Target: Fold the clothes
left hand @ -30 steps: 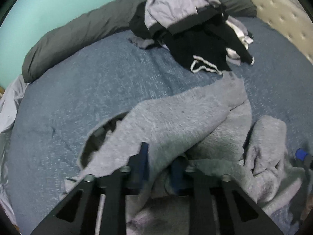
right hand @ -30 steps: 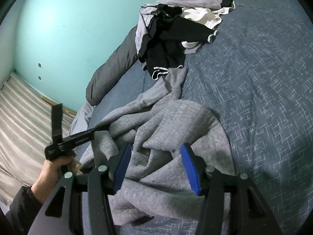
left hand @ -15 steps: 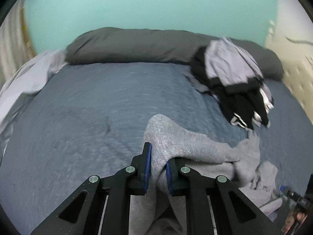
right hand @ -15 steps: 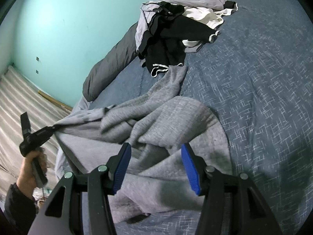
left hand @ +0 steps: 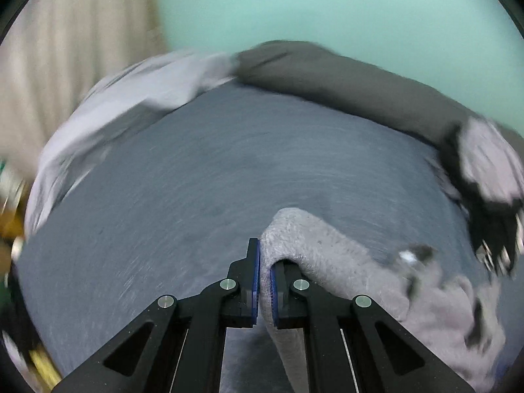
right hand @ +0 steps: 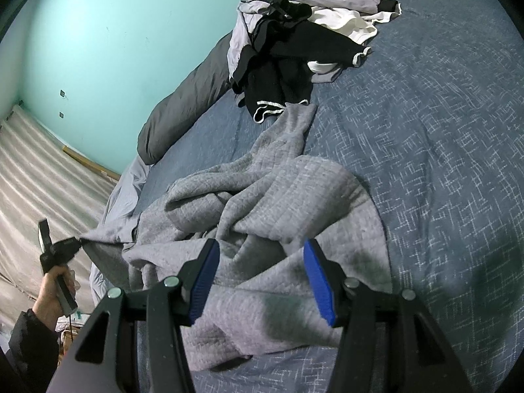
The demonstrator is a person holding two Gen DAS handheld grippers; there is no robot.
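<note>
A: Item: grey sweater (right hand: 262, 203), on bed (right hand: 442, 163) under right hand-held gripper (right hand: 260, 281), jaws wide, empty.

B: Left hand-held gripper (left hand: 264, 275) pinches its edge; pull taut, level.

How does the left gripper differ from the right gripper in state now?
The left gripper is shut on a pinched edge of the grey knitted sweater; the right gripper is open and holds nothing. The left pulls that edge off to the side; the right hovers above the sweater's crumpled middle. Both have blue-padded black fingers.
</note>
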